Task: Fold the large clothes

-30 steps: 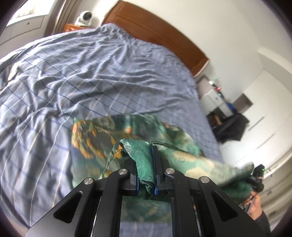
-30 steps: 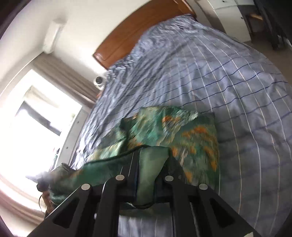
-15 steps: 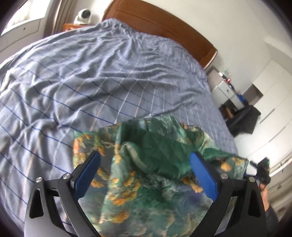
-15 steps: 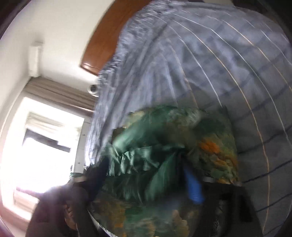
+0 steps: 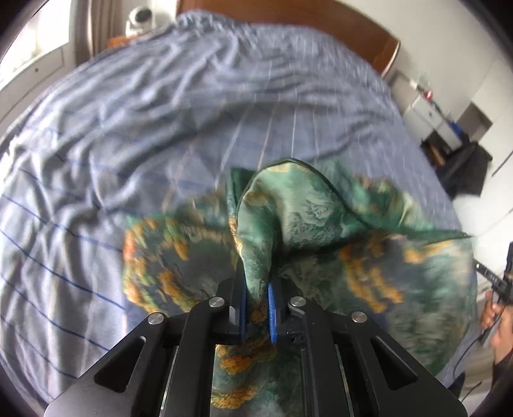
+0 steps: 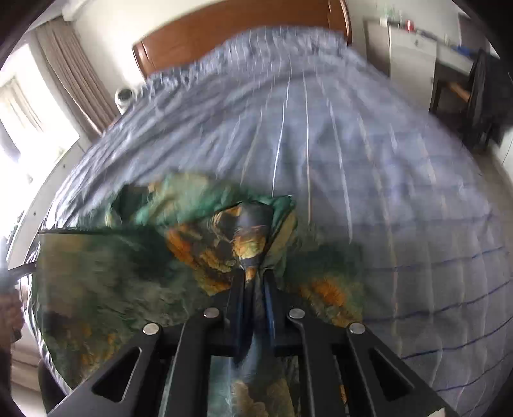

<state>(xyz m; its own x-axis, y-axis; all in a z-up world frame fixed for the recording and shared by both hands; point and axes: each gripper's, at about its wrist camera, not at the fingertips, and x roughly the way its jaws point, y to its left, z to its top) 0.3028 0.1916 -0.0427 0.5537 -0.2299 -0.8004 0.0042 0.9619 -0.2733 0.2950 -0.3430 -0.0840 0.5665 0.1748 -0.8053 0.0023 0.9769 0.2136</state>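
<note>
A green garment [image 5: 320, 218] with orange and teal print lies bunched at the near edge of the bed [image 5: 160, 112]. My left gripper [image 5: 258, 282] is shut on a raised fold of it, cloth standing up between the blue pads. In the right wrist view the same green garment [image 6: 128, 272] stretches to the left, and my right gripper [image 6: 256, 282] is shut on a dark orange-printed fold. Both grippers point down at the bed. The other gripper and a hand [image 5: 493, 308] show at the right edge of the left wrist view.
A blue-grey striped sheet [image 6: 352, 144] covers the bed, with a wooden headboard [image 6: 231, 35] at the far end. A small white camera [image 5: 139, 17] sits by the window at the far left. White drawers [image 6: 410, 54] and a dark chair [image 6: 481, 93] stand at the right.
Both grippers let go of the garment, opened wide, then closed again on new folds lower down. Both moved forward and down over the bed.
</note>
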